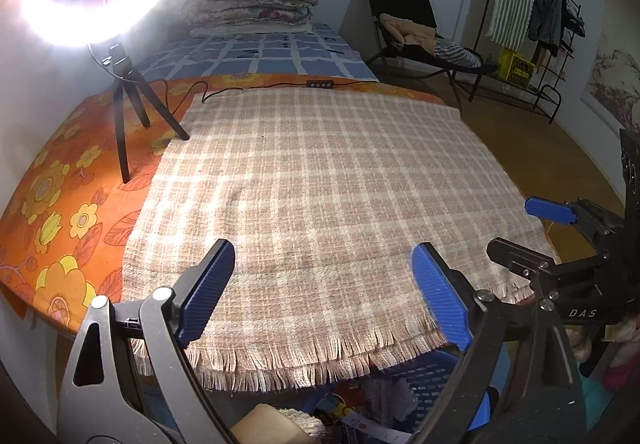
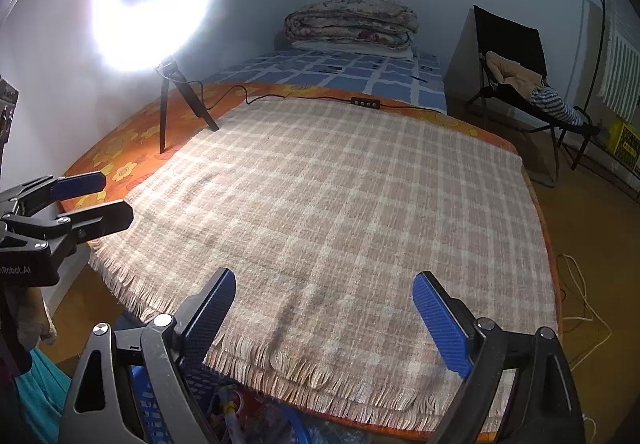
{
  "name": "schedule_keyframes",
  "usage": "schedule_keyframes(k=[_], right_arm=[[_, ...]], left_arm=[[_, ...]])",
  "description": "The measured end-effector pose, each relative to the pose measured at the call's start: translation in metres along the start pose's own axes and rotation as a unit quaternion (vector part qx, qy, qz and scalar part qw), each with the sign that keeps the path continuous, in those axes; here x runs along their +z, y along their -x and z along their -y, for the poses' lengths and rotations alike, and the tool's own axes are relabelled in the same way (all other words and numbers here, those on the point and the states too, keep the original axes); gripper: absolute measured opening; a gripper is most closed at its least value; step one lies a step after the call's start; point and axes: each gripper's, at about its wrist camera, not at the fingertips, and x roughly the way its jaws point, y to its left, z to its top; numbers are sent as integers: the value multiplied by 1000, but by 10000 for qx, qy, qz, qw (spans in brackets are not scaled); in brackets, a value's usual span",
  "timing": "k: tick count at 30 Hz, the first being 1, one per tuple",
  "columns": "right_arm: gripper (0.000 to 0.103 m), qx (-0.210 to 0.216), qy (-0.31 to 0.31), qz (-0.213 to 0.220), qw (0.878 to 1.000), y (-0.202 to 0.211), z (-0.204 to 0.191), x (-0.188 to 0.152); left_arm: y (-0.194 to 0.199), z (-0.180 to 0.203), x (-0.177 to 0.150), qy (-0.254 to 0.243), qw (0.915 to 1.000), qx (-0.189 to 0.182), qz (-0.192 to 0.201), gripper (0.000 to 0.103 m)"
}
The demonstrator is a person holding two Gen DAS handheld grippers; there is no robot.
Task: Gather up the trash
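My left gripper [image 1: 324, 284] is open and empty, hovering over the near fringed edge of a beige checked cloth [image 1: 320, 172] spread on a table. My right gripper [image 2: 324, 316] is also open and empty over the same cloth [image 2: 340, 204]. Each gripper shows in the other's view: the right one at the right edge [image 1: 536, 228], the left one at the left edge [image 2: 96, 200]. A blue plastic basket [image 1: 424, 376] holding mixed scraps sits below the table's near edge, and also shows in the right wrist view [image 2: 160, 416]. No trash lies on the cloth.
A lit ring light on a small black tripod [image 1: 124, 100] stands at the table's back left, its cable and controller [image 1: 320, 84] along the far edge. An orange floral cover [image 1: 60, 212] lies under the cloth. Beyond are a bed [image 1: 260, 52], a chair [image 1: 416, 32] and a clothes rack [image 1: 552, 16].
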Motion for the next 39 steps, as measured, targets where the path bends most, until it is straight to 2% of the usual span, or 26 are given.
schedule_keyframes(k=[14,39], right_arm=[[92,-49,-142,69,9999,2,4,3],[92,-61,-170,46,9998,1,6,3]], left_arm=[[0,-9,-1,123,9999,104,-20,95],[-3,-9,-3,138,9999,52,-83,96]])
